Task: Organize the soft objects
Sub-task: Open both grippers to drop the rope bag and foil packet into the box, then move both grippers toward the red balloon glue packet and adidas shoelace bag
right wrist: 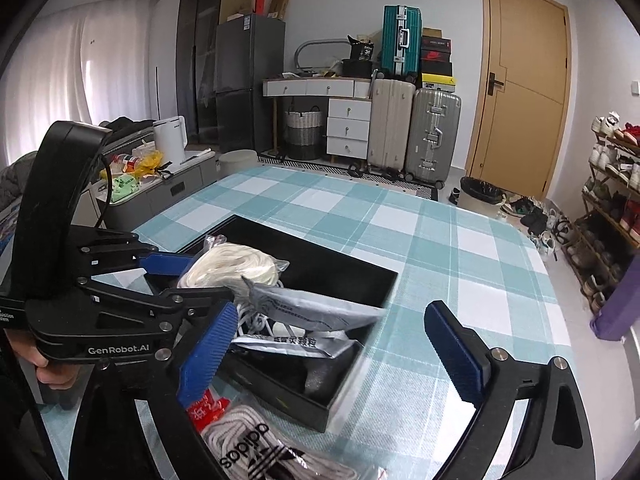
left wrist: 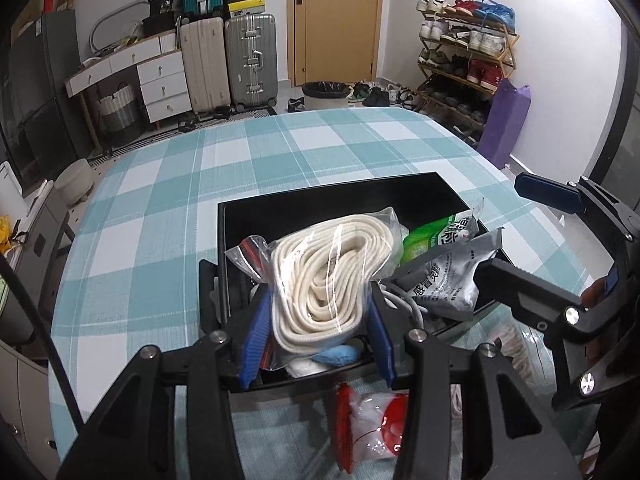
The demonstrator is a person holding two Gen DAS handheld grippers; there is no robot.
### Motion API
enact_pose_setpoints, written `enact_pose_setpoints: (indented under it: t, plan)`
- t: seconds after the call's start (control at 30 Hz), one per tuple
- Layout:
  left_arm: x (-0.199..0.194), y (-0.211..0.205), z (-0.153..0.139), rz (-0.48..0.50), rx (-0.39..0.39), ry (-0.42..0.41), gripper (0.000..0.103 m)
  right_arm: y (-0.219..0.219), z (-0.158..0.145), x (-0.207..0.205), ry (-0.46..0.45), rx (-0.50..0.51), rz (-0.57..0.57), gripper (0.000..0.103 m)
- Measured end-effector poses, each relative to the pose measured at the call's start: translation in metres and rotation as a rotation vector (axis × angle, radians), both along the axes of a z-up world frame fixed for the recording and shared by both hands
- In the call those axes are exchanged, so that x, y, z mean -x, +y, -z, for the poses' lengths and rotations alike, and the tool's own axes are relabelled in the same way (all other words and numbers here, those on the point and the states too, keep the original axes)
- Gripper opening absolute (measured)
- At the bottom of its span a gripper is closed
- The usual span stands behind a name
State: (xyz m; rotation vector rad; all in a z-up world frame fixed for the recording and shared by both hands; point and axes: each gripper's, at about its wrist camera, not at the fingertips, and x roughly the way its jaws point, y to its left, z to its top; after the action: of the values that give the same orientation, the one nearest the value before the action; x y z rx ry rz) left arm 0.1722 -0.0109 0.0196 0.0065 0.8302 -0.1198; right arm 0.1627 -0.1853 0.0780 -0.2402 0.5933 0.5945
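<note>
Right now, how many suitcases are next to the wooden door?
3: beige suitcase and silver suitcase side by side, teal suitcase higher behind them; more may be hidden.

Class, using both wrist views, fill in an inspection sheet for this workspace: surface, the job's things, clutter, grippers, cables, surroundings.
Surface: table under a teal and white checked cloth.
Job's things: black box holding a bagged cream rope, a green packet and grey sachets; a red and white bag and an Adidas-marked bag of white cord lie on the cloth outside it.
Clutter: nothing seen beyond these.
Grippers: left gripper jaws shut on the bagged cream rope; right gripper jaws wide open, holding nothing.
Cables: white cord in the box; a black lead on the left gripper.
Surroundings: suitcases, door, shoe rack, drawers.
</note>
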Motion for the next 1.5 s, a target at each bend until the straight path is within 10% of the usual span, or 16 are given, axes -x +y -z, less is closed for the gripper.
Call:
enact_pose_setpoints:
  t: [0.33, 0.6, 1.5]
  plan:
    - [0.01, -0.002, -0.006, 0.007, 0.0, -0.02, 0.064, -0.008, -0.001, 0.009, 0.001, -0.009, 0.018, 0.1]
    - [0.031, -0.001, -0.019, 0.01, 0.017, -0.09, 0.101, -0.018, -0.004, 0.025, -0.003, -0.023, 0.04, 0.102]
    - [0.109, 0.037, -0.04, -0.124, 0.021, -0.197, 0.103, -0.042, -0.027, 0.074, 0.026, -0.121, 0.09, 0.102]
